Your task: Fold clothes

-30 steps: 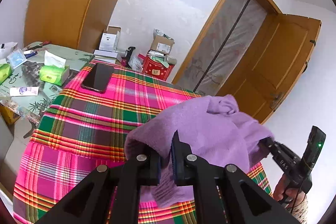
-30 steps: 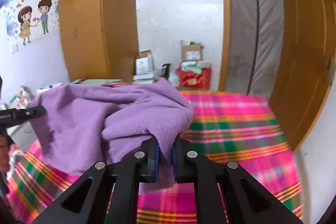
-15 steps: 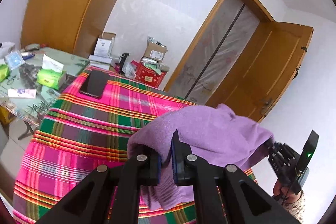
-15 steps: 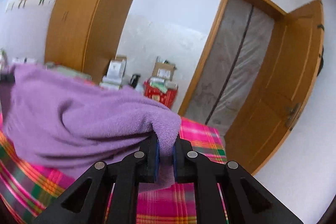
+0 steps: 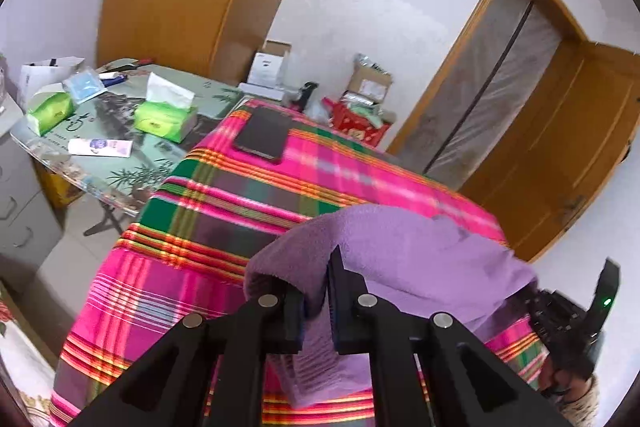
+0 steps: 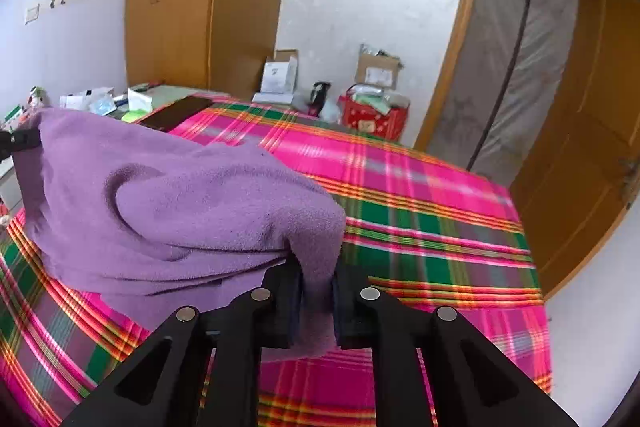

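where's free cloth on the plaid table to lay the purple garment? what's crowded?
Free: the plaid tablecloth between the purple garment and the door-side edge. Far-left corner holds a dark phone. Crowded: side table with tissue packs.

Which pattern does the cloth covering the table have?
The table cloth is plaid: bright pink with green, orange and yellow stripes. The right wrist view shows it best.

The left claw (image 5: 316,311) was matte black, its two flat fingers carried on angular arms with triangular cut-outs and round silver screws. The right claw (image 6: 316,299) had the same build. Seen from the left wrist, the right unit bore a small green light, and a fuzzy beige sleeve (image 5: 586,397) showed beneath it.
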Available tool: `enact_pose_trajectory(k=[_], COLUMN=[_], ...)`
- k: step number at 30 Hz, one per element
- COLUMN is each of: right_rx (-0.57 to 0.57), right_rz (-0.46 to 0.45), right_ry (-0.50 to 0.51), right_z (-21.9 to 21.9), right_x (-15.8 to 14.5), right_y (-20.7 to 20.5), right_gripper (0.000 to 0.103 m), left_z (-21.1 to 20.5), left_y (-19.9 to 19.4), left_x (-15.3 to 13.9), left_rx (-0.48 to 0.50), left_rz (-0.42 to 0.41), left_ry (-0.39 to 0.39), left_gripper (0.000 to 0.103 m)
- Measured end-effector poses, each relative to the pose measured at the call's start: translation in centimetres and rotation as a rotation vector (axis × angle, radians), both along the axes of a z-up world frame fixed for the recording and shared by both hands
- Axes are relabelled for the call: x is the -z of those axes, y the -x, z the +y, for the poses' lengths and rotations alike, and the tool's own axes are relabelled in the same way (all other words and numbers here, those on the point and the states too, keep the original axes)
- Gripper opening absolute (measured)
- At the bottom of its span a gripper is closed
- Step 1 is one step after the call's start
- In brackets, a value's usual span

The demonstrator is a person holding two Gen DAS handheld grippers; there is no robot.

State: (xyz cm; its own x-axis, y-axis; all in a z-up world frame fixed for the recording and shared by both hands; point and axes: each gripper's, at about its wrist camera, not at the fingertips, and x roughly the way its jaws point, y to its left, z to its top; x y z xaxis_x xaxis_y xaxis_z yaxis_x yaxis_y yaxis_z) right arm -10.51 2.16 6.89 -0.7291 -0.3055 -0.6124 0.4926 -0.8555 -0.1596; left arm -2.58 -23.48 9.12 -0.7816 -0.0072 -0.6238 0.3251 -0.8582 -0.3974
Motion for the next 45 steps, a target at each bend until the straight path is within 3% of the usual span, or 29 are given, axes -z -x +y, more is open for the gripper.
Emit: enact_pose_trajectory(k=[4, 8, 11, 15, 18, 26, 30, 34, 39, 42, 44, 45], right_rx=[-0.013, -0.039, -0.048, -0.052, -0.047, -0.028, -0.022, -0.027, -0.027, -0.031, -0.037, -0.041], right_rz=[-0.072, -0.005, 0.069, 0.072, 0.057, 0.018, 0.006, 0.004, -0.001, 0.0, -0.002, -0.002], right_ry=[0.051, 0.061, 0.008, 0.022, 0.039, 0.081, 0.083, 0.082, 0.088, 0.084, 0.073, 0.067], right_z=[-0.6, -0.8, -1.5, -1.8, -1.9, -2.1, -1.9, -1.9, -1.9, -1.9, -1.9, -1.9], right_x=[0.8, 0.4, 0.0, -0.4, -0.5, -0.7, -0.4, -0.3, -0.3, -0.2, 0.0, 0.1], right_y=[1.0, -0.3, -1.1, -1.1, -1.0, -0.8, -0.7, -0.9, -1.0, -1.2, -1.4, -1.5], right_gripper=[0.021, 0.023, 0.023, 0.023, 0.023, 0.023, 0.023, 0.023, 0.023, 0.024, 0.024, 0.025], left_z=[-1.5, -2.2, -1.5, 0.0, 1.8, 10.0, 12.8, 14.1, 14.1, 13.4, 12.9, 12.6], left_y=[0.6, 0.1, -1.2, -3.4, -4.6, -2.6, -1.4, -1.0, 0.5, 1.5, 1.6, 1.6], left_x=[1.8, 2.6, 2.4, 2.4, 2.6, 3.9, 5.2, 5.9, 6.6, 6.7, 6.7, 6.5], left_rx=[-0.034, -0.036, -0.017, 0.007, 0.02, 0.293, 0.356, 0.386, 0.335, 0.321, 0.32, 0.316], left_rz=[-0.049, -0.071, -0.075, -0.079, -0.087, -0.107, -0.143, -0.158, -0.182, -0.192, -0.18, -0.17], left_ry=[-0.04, -0.075, -0.049, -0.02, 0.07, 0.375, 0.491, 0.571, 0.708, 0.69, 0.669, 0.653], left_gripper=[0.013, 0.016, 0.021, 0.028, 0.033, 0.034, 0.034, 0.034, 0.034, 0.031, 0.015, 0.014])
